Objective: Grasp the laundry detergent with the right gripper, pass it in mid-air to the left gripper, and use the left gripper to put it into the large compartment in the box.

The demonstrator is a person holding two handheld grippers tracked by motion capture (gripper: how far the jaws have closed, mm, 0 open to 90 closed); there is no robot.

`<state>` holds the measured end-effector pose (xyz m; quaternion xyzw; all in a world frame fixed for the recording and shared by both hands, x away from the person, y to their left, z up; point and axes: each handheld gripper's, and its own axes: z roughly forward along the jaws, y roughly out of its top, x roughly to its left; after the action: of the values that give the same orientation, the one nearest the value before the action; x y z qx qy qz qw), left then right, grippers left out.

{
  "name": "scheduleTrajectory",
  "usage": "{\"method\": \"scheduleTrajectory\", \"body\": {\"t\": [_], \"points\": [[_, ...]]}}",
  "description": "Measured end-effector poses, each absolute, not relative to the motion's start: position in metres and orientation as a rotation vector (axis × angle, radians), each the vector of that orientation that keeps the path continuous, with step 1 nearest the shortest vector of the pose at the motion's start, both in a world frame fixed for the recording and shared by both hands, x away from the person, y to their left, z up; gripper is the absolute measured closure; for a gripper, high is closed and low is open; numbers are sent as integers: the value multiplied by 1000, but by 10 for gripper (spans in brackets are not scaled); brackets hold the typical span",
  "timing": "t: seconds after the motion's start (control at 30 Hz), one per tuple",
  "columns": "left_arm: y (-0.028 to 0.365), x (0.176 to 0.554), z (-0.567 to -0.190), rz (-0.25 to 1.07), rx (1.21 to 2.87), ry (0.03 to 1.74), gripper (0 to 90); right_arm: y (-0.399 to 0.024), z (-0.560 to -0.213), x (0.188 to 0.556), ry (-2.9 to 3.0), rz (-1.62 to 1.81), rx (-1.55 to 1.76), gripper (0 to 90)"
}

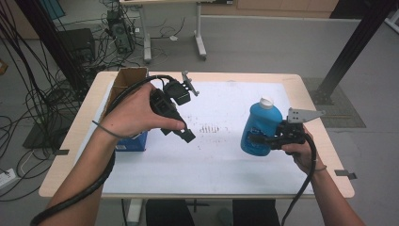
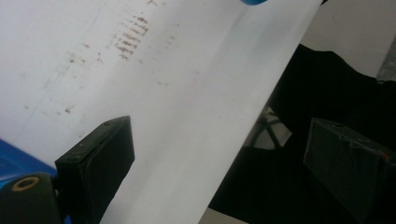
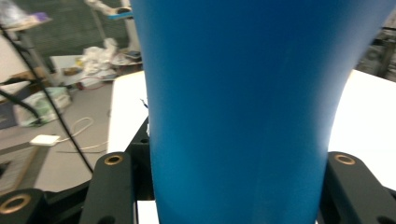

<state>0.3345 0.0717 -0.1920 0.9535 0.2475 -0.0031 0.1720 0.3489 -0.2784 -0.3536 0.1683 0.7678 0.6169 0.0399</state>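
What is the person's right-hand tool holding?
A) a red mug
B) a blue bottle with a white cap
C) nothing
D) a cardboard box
B: the right gripper has its fingers clamped on either side of the blue bottle, which has a white cap.

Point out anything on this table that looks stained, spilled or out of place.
The white sheet on the table carries a patch of small brownish marks near its middle, beside the blue bottle held in the right gripper. They look like dried stains, not a fresh spill. Nothing else stands out.
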Motion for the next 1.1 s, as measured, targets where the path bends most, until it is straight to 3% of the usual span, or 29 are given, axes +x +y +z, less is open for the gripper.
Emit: {"method": "scheduleTrajectory", "body": {"t": [1.1], "points": [[21, 326, -173, 38, 2830, 394, 88, -212, -331, 342, 2563, 1980, 65, 448]]}}
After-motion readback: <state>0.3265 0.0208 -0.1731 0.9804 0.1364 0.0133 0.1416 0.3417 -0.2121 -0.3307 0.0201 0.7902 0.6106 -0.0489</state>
